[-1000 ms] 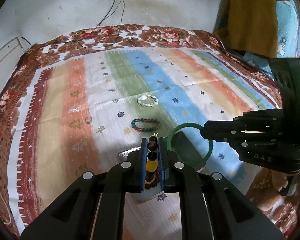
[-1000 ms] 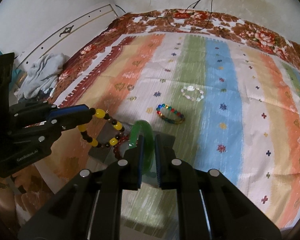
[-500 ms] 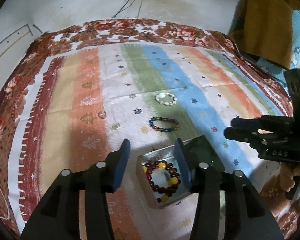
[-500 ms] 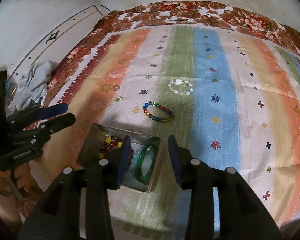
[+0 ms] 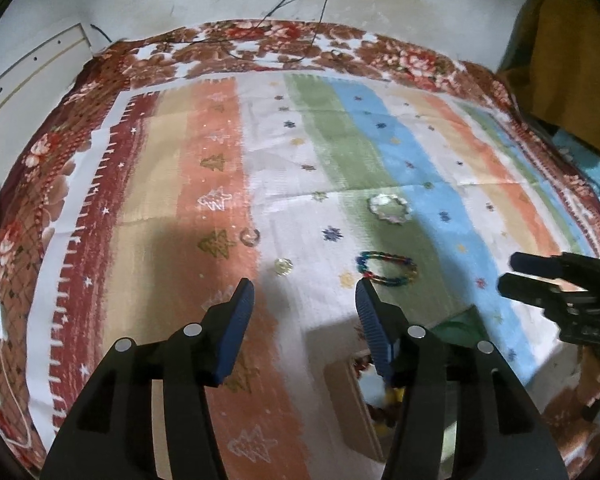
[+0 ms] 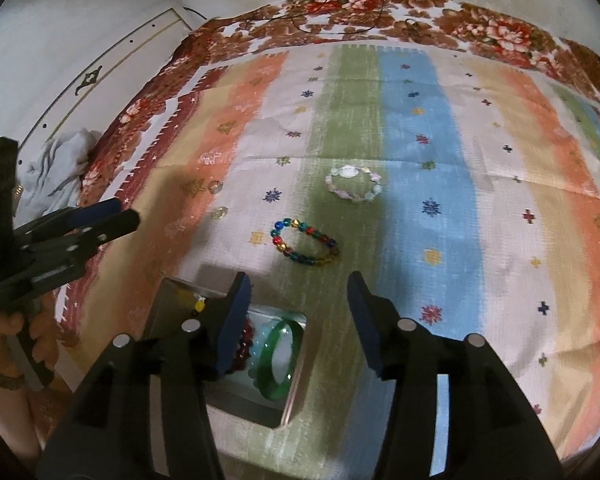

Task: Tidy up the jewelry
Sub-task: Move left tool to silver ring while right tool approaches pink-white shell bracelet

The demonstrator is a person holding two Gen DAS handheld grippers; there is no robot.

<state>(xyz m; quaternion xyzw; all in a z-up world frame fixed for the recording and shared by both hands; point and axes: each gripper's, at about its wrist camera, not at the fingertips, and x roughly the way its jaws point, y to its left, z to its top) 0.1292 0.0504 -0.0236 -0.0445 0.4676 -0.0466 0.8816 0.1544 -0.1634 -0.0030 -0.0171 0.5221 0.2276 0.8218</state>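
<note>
Left-wrist view: the left tool (image 5: 304, 298), at lower centre, has its blue-padded jaws spread and opening, with nothing between them; beneath lies a striped, flower-bordered cloth (image 5: 380, 152). The right tool (image 5: 532, 276) enters from the right edge of the frame. Right-wrist view: the right tool (image 6: 298, 296), at lower centre, likewise has its jaws apart and opening, and they pinch nothing. Below and left of its jaws sits an open metal box (image 6: 292, 396) holding a green bangle (image 6: 282, 360), a pale blue ring partly under the bangle, and a dark red bead bracelet (image 6: 242, 344) partly hidden behind the left finger; yellow beads (image 6: 199, 305) show at the box's upper left. On the cloth above the box lie a multicoloured bead bracelet (image 6: 305, 242) and, higher in the frame, a pale shell bracelet (image 6: 354, 184). Two small ring-like pieces (image 6: 220, 212) lie to the left on the orange stripe, too small to identify. The left tool (image 6: 100, 222) appears at the left edge, held by a hand (image 6: 8, 340).
</note>
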